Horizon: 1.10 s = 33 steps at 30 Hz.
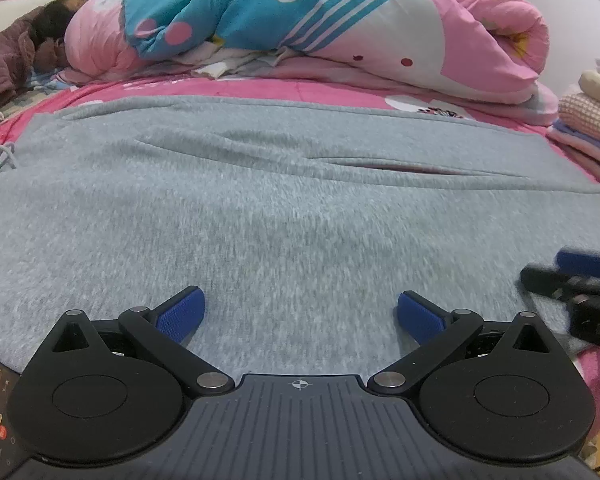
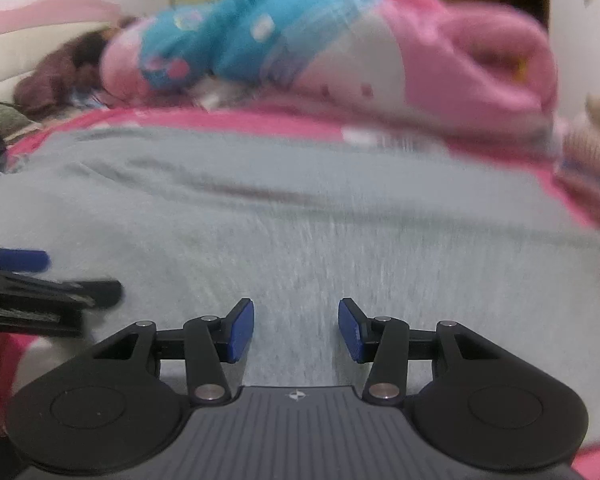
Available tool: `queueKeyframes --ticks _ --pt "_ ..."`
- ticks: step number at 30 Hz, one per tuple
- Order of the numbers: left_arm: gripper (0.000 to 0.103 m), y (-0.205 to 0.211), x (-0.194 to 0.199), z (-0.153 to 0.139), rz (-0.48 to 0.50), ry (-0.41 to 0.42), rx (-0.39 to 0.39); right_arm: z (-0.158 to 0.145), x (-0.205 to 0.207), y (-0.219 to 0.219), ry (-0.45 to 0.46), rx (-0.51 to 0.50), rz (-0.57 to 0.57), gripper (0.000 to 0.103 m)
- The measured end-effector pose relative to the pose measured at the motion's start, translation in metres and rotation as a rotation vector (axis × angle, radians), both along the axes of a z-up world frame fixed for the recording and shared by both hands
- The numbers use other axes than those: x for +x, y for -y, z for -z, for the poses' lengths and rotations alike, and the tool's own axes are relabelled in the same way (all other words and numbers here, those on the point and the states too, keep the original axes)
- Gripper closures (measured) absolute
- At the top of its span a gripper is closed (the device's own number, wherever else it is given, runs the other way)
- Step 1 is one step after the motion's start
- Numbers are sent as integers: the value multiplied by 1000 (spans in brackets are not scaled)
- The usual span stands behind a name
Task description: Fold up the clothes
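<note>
Left wrist view is showing a grey garment (image 1: 284, 200) lying spread across the pink bed (image 1: 260, 90), reaching the near edge and stopping short of the rolled quilt (image 1: 340, 28) along the far edge. One layer is already lying over another, a seam gaping toward the right edge, so some folding looks done; it is still wide, and I judge more folds are remaining. The left gripper (image 1: 300, 314) is hovering spread wide, pinching nothing. The right gripper (image 2: 296, 330) is standing part open beside it, empty, near the near edge.

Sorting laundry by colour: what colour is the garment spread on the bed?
Grey garment, clearest in the left wrist view.
</note>
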<state>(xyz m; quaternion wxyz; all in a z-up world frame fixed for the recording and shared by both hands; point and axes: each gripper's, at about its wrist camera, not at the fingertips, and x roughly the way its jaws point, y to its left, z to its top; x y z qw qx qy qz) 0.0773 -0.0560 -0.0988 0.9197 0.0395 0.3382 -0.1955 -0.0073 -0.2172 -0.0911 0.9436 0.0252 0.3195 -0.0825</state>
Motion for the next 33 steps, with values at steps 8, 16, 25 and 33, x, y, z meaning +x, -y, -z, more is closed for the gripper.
queueKeyframes --ticks 8,16,25,33 --pt "0 0 -1 0 0 3 3 8 -7 -5 12 -37 1 51" --pt "0 -1 0 1 1 5 3 8 -7 -6 16 -39 4 50" --pt "0 -1 -1 1 1 5 3 8 -6 -8 15 -47 11 50" --pt "0 -1 -1 1 1 5 4 8 -6 -8 11 -49 13 50"
